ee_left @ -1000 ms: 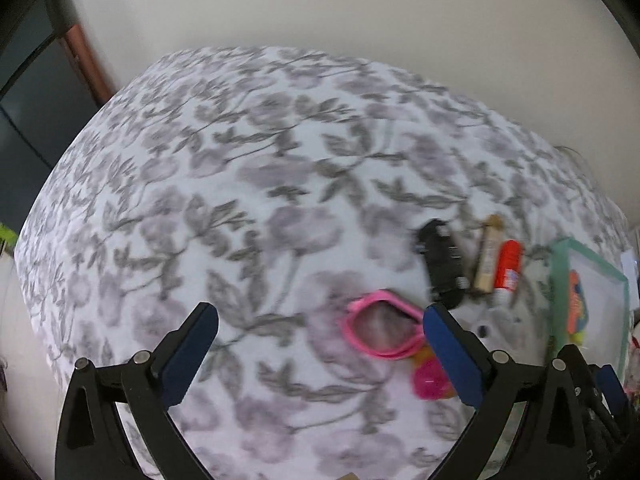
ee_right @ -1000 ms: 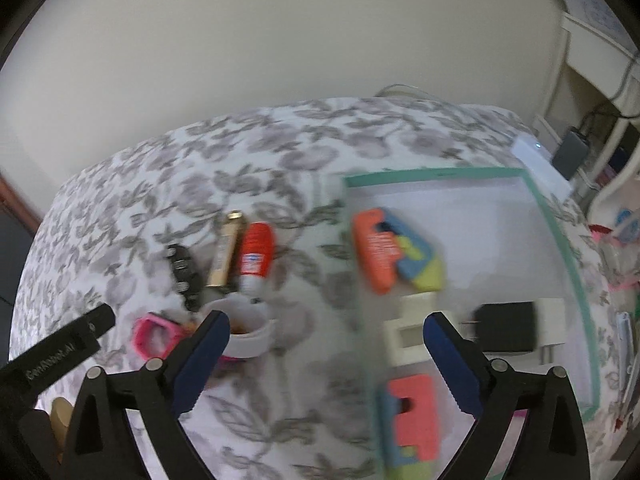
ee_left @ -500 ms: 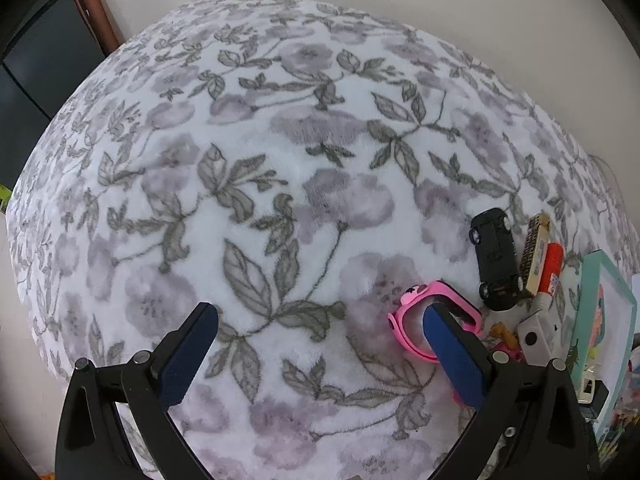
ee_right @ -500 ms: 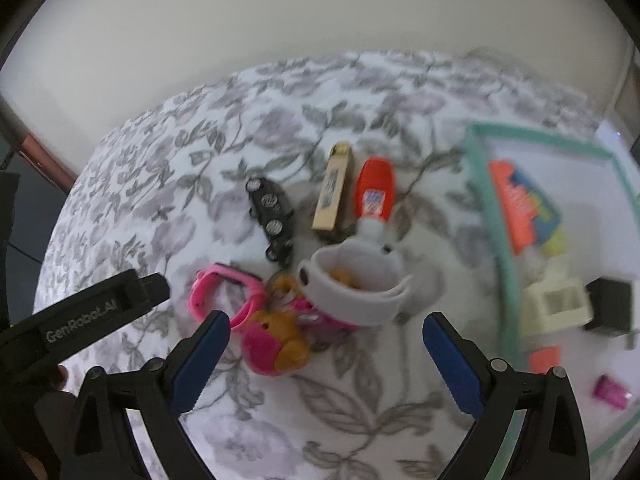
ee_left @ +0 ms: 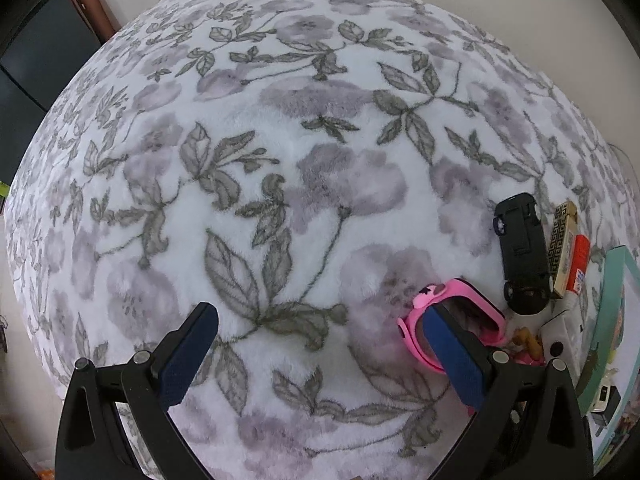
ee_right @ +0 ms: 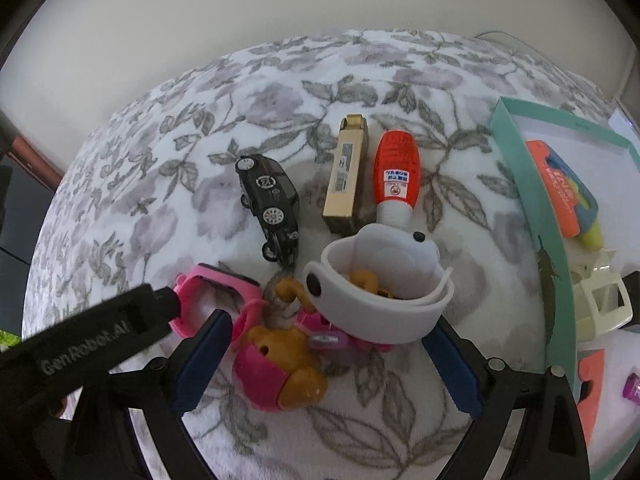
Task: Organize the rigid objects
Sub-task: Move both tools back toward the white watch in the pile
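Observation:
A pile of small objects lies on the floral blanket [ee_left: 280, 160]. In the right wrist view I see a black toy car [ee_right: 270, 200], a gold box [ee_right: 346, 176], a red-capped bottle [ee_right: 396, 172], a white wristband [ee_right: 380, 280], a pink watch [ee_right: 208, 288] and a yellow-pink toy [ee_right: 280, 368]. My right gripper [ee_right: 324, 364] is open, its fingers on either side of the toy and the white wristband. My left gripper [ee_left: 320, 344] is open; its right finger [ee_left: 452, 352] reaches into the pink watch [ee_left: 456, 320]. The car [ee_left: 520, 256] lies beyond.
A teal-rimmed box [ee_right: 552, 264] stands at the right and holds an orange-blue case [ee_right: 564, 188], a cream plastic part [ee_right: 600, 296] and other small items. A pale wall rises behind the bed. The left gripper's finger [ee_right: 92, 336] crosses the lower left of the right wrist view.
Both grippers have moved in lower and closer to the pile. The right gripper swung left from the teal box to the toys. The left gripper's right finger now reaches the pink watch.

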Available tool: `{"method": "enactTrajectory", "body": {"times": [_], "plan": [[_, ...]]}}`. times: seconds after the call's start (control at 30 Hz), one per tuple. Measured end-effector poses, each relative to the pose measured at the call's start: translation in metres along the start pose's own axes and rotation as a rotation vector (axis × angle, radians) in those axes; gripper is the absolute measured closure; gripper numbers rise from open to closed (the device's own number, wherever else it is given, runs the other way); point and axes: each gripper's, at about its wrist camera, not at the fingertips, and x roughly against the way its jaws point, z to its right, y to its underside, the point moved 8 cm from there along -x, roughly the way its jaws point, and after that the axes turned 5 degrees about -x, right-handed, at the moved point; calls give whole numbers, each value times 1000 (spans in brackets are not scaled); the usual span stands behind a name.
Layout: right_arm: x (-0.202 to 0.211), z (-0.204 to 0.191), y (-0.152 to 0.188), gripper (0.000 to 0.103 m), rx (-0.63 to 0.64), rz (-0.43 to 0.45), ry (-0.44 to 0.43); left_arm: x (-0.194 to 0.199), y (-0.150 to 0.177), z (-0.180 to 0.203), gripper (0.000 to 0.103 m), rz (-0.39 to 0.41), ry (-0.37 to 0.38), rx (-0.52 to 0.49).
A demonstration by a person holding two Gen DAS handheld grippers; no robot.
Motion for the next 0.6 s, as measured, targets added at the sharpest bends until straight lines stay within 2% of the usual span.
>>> {"method": "enactTrajectory", "body": {"times": [0.1,0.23,0.37,0.6], "plan": [[3,1,0,15,8,5,-3,-8,-1,7,1,-10,15,-1],[7,0,2,34,21,-1,-26,-21,1,16,1,-27,37,2],[12,4,7,34,23,-11,-33,-31,4,20,1,-44,30,6],[19,20,13,35,1,-29,-26,-33,4,32,3,-2,-9,-24]]}}
